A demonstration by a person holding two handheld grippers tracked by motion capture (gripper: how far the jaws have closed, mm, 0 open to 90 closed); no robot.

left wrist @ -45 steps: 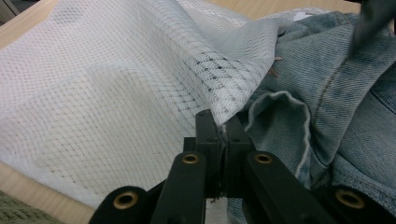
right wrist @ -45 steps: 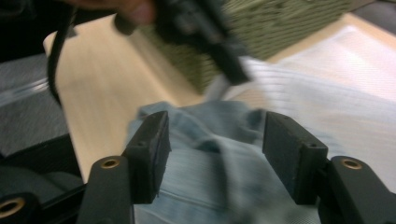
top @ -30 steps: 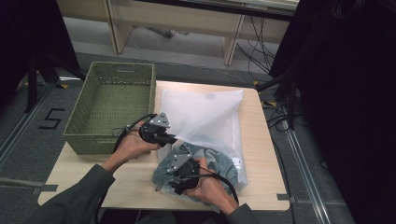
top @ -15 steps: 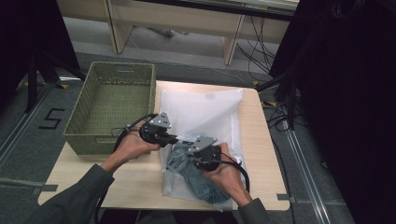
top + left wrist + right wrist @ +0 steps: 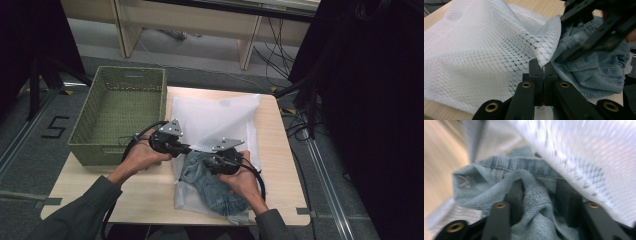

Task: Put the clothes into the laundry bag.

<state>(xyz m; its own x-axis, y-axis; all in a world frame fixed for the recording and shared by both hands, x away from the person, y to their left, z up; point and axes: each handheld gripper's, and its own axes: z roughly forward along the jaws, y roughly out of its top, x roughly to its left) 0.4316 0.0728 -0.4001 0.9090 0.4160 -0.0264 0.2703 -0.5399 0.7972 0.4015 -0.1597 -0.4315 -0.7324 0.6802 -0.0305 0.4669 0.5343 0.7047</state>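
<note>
While the mesh bag's point(image 5: 216, 117) rim is kept pinched shut-tight by the left tool point(image 5: 543, 75), the right tool point(image 5: 216, 161) has been shoved from 6 toward 12 o'clock, jaws just reopening, half-spread around a denim fold. So the jeans point(image 5: 210, 182), mid-table, look partly stuffed into the bag, with more pushing probably needed.

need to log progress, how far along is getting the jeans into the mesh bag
Partway. Done: the left gripper is shut on the edge of the white mesh bag, lifting the mouth open. In hand: the right gripper, jaws just opening with denim between them, is at the mouth with the jeans, which sit bunched at the bag's near end. Left: pushing them deeper, since most of the bag lies flat. The green basket beside it holds nothing visible.
</note>
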